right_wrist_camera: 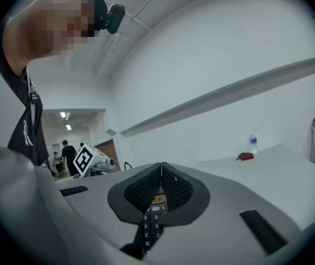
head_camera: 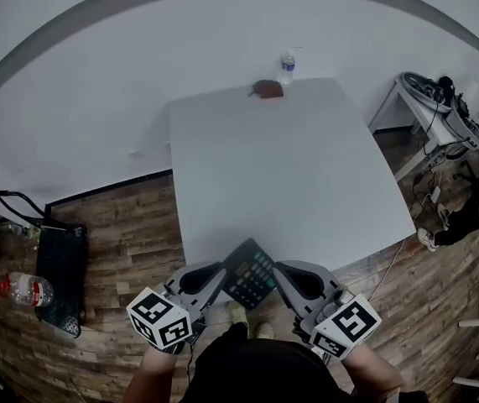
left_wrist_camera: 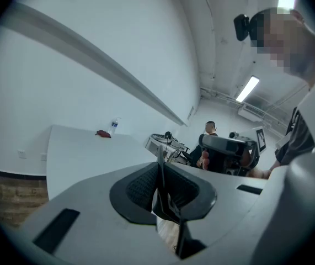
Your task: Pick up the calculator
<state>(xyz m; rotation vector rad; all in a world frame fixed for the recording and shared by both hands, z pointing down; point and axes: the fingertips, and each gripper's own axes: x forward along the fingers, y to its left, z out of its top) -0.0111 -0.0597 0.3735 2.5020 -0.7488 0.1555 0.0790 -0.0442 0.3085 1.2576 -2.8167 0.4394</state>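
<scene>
White table (head_camera: pixel 289 175): broad bare top. At its far edge stand a clear water bottle (head_camera: pixel 288 67) and, just beside it, a small reddish-brown object (head_camera: pixel 267 90); both are well apart from the grippers.
Wood-plank floor (head_camera: pixel 130 233).
Left of the table: a black cart (head_camera: pixel 59 280) with a second bottle (head_camera: pixel 25 290) lying beside it.
Right of the table: a white desk (head_camera: pixel 428 112) loaded with cables and gear, and a seated person (head_camera: pixel 474 212).
Nothing stands between the grippers and the table.

Calculator (head_camera: pixel 250 273): a dark, flat slab with rows of pale and coloured keys, white digits legible in the right gripper view. It is held over the table's near edge, between the two grippers.
Left gripper (head_camera: pixel 222 277): jaws clamped on the calculator's left edge, seen edge-on between the ribbed pads (left_wrist_camera: pixel 140 187).
Right gripper (head_camera: pixel 279 277): jaws closed on its right edge, with keys showing below the pads.
</scene>
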